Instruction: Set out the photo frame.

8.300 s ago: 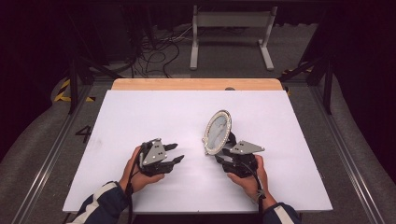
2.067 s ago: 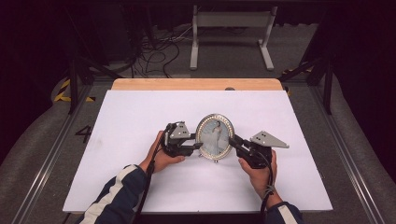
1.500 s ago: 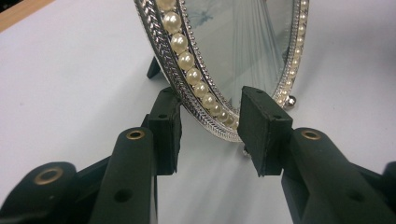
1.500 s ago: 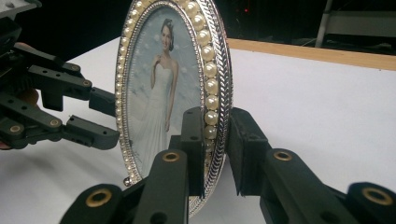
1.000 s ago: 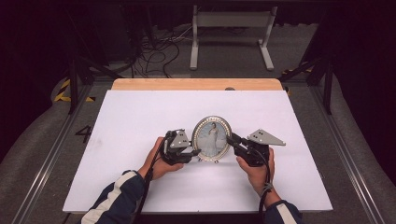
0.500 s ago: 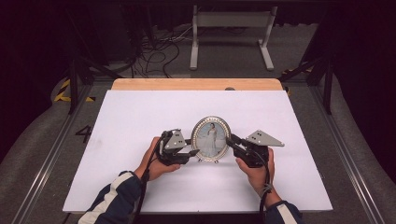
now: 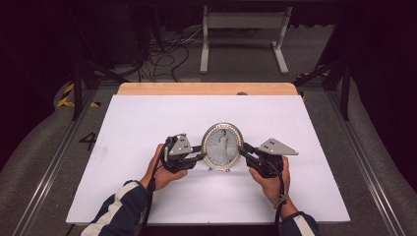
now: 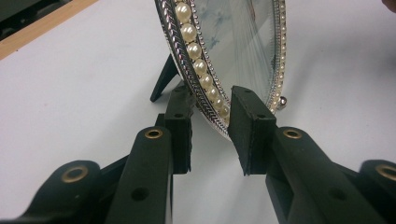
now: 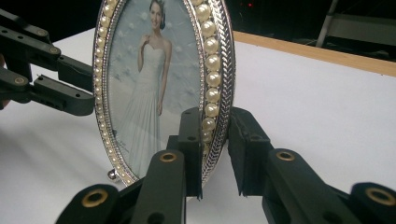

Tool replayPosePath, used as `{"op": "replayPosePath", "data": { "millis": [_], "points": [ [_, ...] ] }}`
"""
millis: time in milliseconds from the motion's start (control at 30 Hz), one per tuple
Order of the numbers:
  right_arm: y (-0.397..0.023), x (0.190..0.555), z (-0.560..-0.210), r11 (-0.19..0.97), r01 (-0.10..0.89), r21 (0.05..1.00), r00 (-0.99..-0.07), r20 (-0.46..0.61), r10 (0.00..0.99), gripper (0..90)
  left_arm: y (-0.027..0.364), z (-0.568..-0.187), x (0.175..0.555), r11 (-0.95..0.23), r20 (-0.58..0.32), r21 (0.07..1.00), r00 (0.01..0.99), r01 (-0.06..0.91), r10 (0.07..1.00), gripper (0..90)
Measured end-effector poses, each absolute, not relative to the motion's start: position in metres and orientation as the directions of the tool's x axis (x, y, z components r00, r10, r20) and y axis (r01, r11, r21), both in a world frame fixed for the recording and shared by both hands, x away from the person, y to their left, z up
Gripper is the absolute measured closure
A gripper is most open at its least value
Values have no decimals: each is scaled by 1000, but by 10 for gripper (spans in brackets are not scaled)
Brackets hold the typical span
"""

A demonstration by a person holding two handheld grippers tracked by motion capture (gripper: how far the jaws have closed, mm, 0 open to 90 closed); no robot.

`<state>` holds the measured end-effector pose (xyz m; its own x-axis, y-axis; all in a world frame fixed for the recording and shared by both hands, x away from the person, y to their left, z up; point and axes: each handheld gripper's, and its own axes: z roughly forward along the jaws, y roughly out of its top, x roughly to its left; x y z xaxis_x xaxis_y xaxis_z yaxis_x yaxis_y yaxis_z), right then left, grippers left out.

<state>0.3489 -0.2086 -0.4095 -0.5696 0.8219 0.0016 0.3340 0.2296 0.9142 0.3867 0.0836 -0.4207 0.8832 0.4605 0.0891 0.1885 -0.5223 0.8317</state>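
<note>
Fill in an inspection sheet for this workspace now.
Surface: white table, wooden strip at its far edge.
Job's things: oval pearl-rimmed photo frame, upright on its prop.
Clutter: nothing seen.
Grippers: left gripper straddles the frame's left rim, jaws just closing, contact unclear; right gripper is clamped on the right rim.
Cables: loose tangle on the floor beyond the table; a gripper cable along the right wrist.
Surroundings: grey stand behind, dark room.
</note>
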Motion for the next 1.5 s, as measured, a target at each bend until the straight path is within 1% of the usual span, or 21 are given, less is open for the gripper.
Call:
{"op": "replayPosePath", "data": {
  "millis": [133,233,267,300,467,667,933,1133,1267,1500],
  "points": [
    [-210,349,-408,261,325,909,-584,-24,812,757,83,-422,386,-526,89,829,884,189,458,705],
    [-210,348,-409,282,325,903,-589,-40,807,774,84,-423,386,-534,95,824,886,186,455,696],
    [-211,348,-409,297,323,899,-590,-54,806,774,84,-423,385,-540,102,821,884,184,456,692],
    [-210,345,-409,318,310,896,-583,-86,808,802,84,-423,384,-542,106,820,881,185,461,670],
    [-213,344,-407,326,297,898,-598,-92,796,794,81,-421,379,-568,148,805,868,173,473,654],
    [-216,343,-406,359,299,884,-614,-110,782,757,92,-418,373,-562,152,810,863,171,482,635],
    [-222,334,-403,414,270,869,-625,-169,762,693,107,-417,367,-560,164,811,854,167,493,618],
    [-227,331,-404,428,271,862,-628,-178,758,651,116,-418,362,-566,179,809,852,157,492,575],
    [-232,329,-404,429,275,860,-623,-180,761,616,124,-420,359,-572,192,805,843,157,502,571],
    [-238,326,-405,432,275,859,-615,-188,766,553,140,-424,353,-577,203,802,839,153,504,501]
  ]
}}
